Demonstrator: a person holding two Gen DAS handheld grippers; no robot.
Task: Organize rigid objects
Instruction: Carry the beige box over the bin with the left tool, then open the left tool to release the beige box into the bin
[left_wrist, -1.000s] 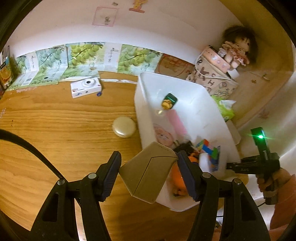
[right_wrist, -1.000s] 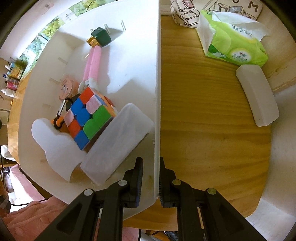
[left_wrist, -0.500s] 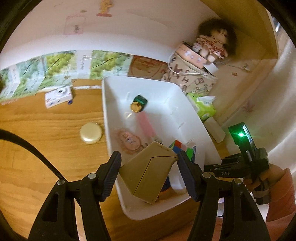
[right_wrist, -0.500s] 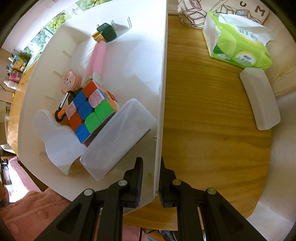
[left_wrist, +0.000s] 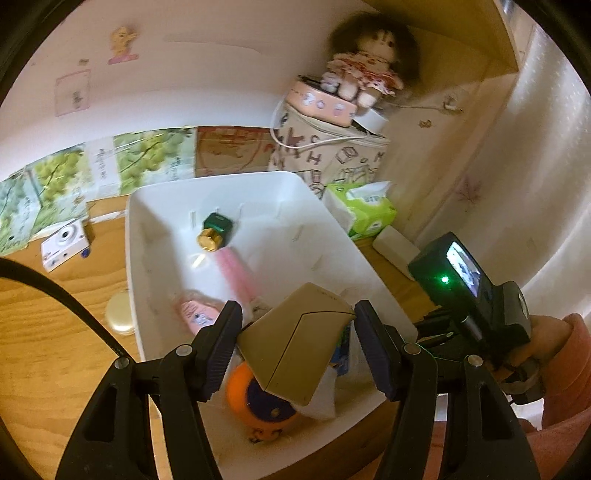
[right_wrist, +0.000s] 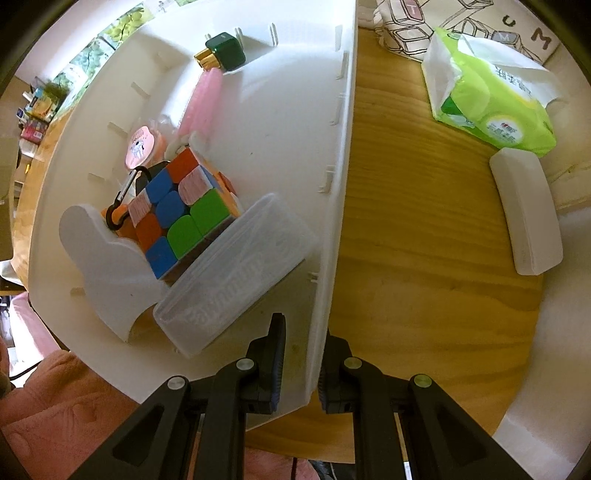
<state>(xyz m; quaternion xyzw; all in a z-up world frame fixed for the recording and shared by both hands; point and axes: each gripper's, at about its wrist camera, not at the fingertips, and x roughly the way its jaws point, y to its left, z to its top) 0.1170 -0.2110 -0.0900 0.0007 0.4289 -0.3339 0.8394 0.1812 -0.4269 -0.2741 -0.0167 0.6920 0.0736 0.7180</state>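
Left tool (left_wrist: 297, 345) clamped on a tan box (left_wrist: 295, 349), tilted, held above the near end of the white bin (left_wrist: 155, 206) — not resting on anything. Right tool (right_wrist: 300, 363) pinched tight on the bin's side wall, one finger inside, one outside, pointing down. In the bin: a puzzle cube (right_wrist: 181, 210), a clear plastic case (right_wrist: 236, 273) leaning against it, a white bracket-like piece (right_wrist: 107, 269), a pink tube (right_wrist: 203, 99), a green cube with a gold cap (right_wrist: 221, 51), an orange round item (left_wrist: 258, 402). On the wooden desk (right_wrist: 417, 258) right of the bin — green tissue pack (right_wrist: 491, 99), white case (right_wrist: 524, 214). Left of the bin: small white camera (left_wrist: 64, 243), round gold compact (left_wrist: 120, 317).
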